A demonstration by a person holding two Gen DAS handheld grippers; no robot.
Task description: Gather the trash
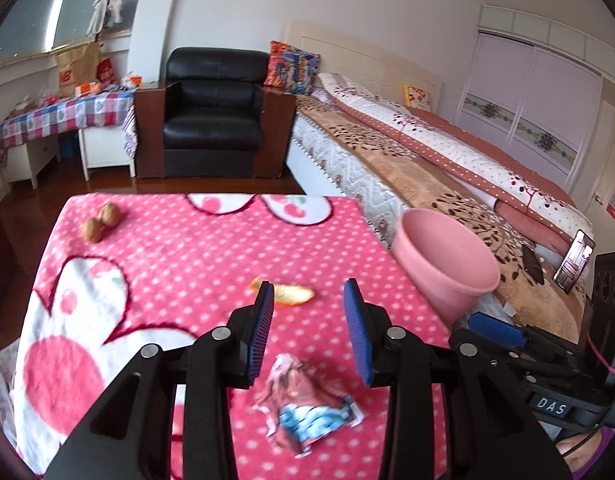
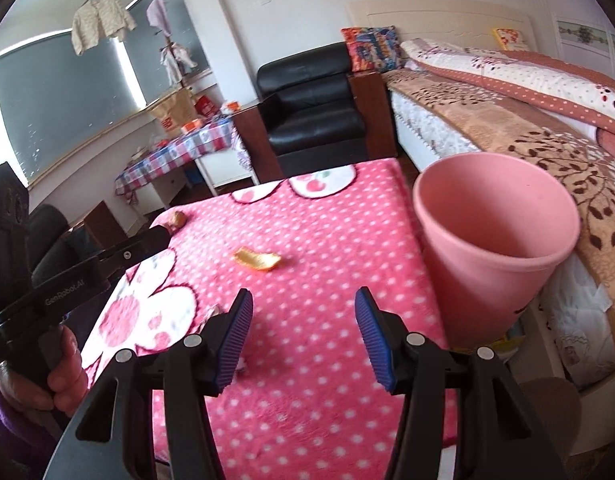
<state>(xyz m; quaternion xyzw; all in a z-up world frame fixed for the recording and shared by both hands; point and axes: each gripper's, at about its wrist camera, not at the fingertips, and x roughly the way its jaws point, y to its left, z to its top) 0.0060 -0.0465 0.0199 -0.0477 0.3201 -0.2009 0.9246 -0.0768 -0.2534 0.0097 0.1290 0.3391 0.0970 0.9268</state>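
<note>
A crumpled paper wrapper (image 1: pixel 307 404) lies on the pink dotted blanket (image 1: pixel 179 264), just below and between the fingers of my open, empty left gripper (image 1: pixel 309 300). An orange peel (image 1: pixel 291 293) lies just beyond the left fingertip; it also shows in the right wrist view (image 2: pixel 257 259). Two walnuts (image 1: pixel 101 222) sit at the far left corner. A pink bin (image 2: pixel 495 240) stands off the table's right edge; it shows in the left wrist view (image 1: pixel 443 256) too. My right gripper (image 2: pixel 303 300) is open and empty above the blanket (image 2: pixel 327 232), left of the bin.
A bed (image 1: pixel 447 152) runs along the right behind the bin. A black armchair (image 1: pixel 213 112) stands beyond the table's far edge. A side table with a checked cloth (image 1: pixel 63 116) and bags is at far left. A phone (image 1: pixel 575 260) lies on the bed.
</note>
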